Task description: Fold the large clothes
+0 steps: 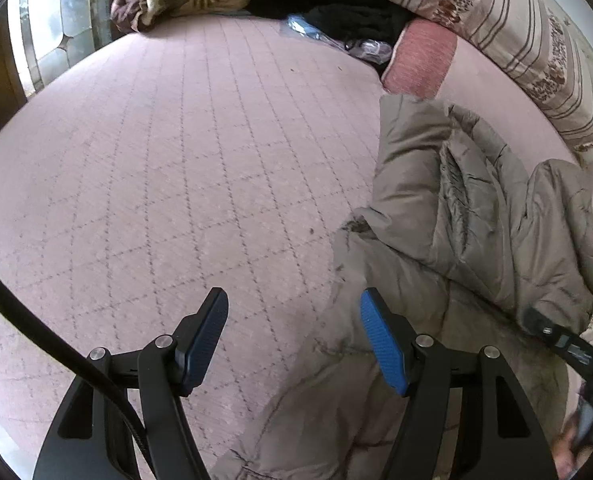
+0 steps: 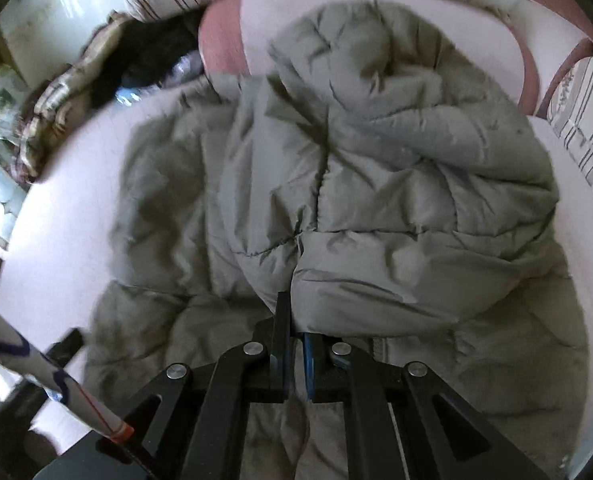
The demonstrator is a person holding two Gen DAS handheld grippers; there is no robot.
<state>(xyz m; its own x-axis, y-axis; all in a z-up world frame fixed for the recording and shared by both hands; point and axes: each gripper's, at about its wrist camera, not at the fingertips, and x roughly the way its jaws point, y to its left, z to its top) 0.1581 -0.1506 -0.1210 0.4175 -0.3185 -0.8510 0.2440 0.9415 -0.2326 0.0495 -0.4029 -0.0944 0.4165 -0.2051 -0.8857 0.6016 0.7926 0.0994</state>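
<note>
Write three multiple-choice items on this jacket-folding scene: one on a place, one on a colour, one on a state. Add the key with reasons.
1. In the left wrist view, where does the puffy jacket lie on the pink quilted bed cover?
A. at the right
B. at the far left
C. under the pillow

2. What colour are the left claw pads?
A. red
B. blue
C. yellow

3. How is the right claw?
A. wide open, empty
B. out of view
C. shut on a jacket fold

Key: A, the jacket fills the right side, with bare cover at left; B, both pads show blue; C, its jaws pinch grey-green fabric.
</note>
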